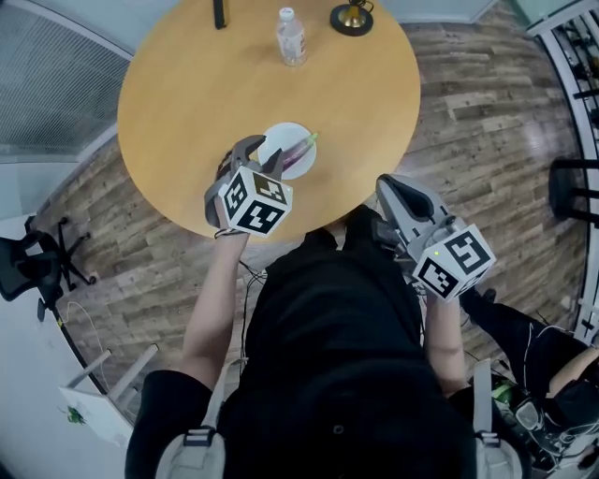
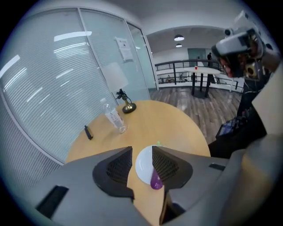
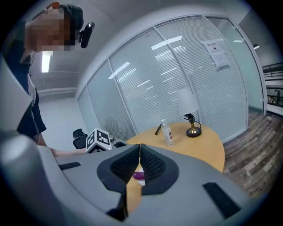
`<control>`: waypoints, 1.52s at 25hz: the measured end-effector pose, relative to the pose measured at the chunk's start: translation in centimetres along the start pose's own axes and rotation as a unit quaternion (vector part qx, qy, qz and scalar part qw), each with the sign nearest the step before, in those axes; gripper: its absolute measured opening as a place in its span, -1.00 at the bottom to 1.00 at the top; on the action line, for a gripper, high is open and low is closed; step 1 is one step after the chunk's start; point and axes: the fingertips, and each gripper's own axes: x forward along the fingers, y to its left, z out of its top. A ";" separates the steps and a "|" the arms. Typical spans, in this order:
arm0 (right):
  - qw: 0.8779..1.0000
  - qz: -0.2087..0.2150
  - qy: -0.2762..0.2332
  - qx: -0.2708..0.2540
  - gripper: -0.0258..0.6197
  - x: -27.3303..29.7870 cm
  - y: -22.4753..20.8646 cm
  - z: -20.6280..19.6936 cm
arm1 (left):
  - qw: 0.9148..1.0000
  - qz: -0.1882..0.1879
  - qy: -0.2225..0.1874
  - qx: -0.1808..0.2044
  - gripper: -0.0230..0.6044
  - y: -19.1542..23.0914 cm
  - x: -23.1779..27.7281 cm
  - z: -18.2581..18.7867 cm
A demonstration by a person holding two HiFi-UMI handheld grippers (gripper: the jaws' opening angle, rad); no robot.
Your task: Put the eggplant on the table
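A purple eggplant [image 1: 300, 150] with a green stem lies on a white plate [image 1: 279, 140] near the front edge of the round wooden table [image 1: 187, 94]. My left gripper [image 1: 262, 152] hangs over the plate's left part, open, with nothing between its jaws. In the left gripper view the plate [image 2: 142, 164] and the eggplant's end [image 2: 155, 181] show through the gap of the left gripper [image 2: 142, 150], well below it. My right gripper [image 1: 386, 183] is shut and empty, off the table's front right edge. The right gripper view shows the right gripper [image 3: 139, 146] with its jaws meeting and the eggplant [image 3: 138, 175] beyond them.
A water bottle [image 1: 291, 36], a small lamp [image 1: 352, 17] and a black pen-like object [image 1: 219, 13] stand at the table's far side. An office chair [image 1: 33, 262] is on the floor to the left. A seated person's legs [image 1: 533, 346] are at the right.
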 end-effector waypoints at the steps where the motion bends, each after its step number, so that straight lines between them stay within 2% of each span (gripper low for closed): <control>1: 1.000 0.004 -0.003 -0.006 -0.87 0.0 0.0 0.4 | 1.000 0.002 -0.021 -0.012 -0.46 0.4 -1.1 0.8; 5: 0.998 0.035 -0.015 -0.040 -0.87 -0.1 0.8 1.7 | 0.996 0.013 -0.080 -0.035 -0.59 1.3 -4.9 3.0; 8: 0.997 0.042 -0.015 -0.056 -0.87 -0.2 0.7 2.3 | 0.992 0.005 -0.111 -0.064 -0.66 1.1 -7.0 3.5; 11: 0.997 0.046 -0.012 -0.063 -0.87 0.2 0.7 2.8 | 0.981 -0.010 -0.164 -0.104 -0.73 0.7 -9.2 4.2; 16: 0.996 0.055 -0.003 -0.070 -0.87 0.8 1.2 2.6 | 0.950 -0.037 -0.259 -0.168 -0.84 0.2 -12.6 5.5; 20: 0.996 0.062 -0.003 -0.068 -0.87 0.9 1.6 2.8 | 0.932 -0.048 -0.308 -0.183 -0.89 0.4 -14.5 6.6; 22: 0.995 0.067 -0.006 -0.073 -0.87 1.1 1.9 3.0 | 0.915 -0.067 -0.344 -0.200 -0.89 0.7 -15.8 7.6; 26: 0.995 0.077 -0.018 -0.061 -0.87 0.8 2.0 3.5 | 0.872 -0.127 -0.401 -0.251 -0.89 0.4 -17.5 8.8; 28: 0.995 0.082 -0.025 -0.052 -0.87 0.5 2.1 3.6 | 0.857 -0.150 -0.416 -0.265 -0.89 -0.1 -18.0 9.1; 30: 0.995 0.083 -0.026 -0.051 -0.87 0.4 2.1 3.5 | 0.847 -0.167 -0.425 -0.273 -0.89 -0.8 -18.2 9.2; 33: 0.995 0.083 -0.025 -0.049 -0.87 0.2 2.1 3.3 | 0.841 -0.185 -0.423 -0.283 -0.89 -2.0 -18.1 9.0; 38: 0.994 0.087 -0.023 -0.054 -0.87 0.0 2.2 3.0 | 0.843 -0.205 -0.411 -0.281 -0.89 -3.5 -17.6 9.1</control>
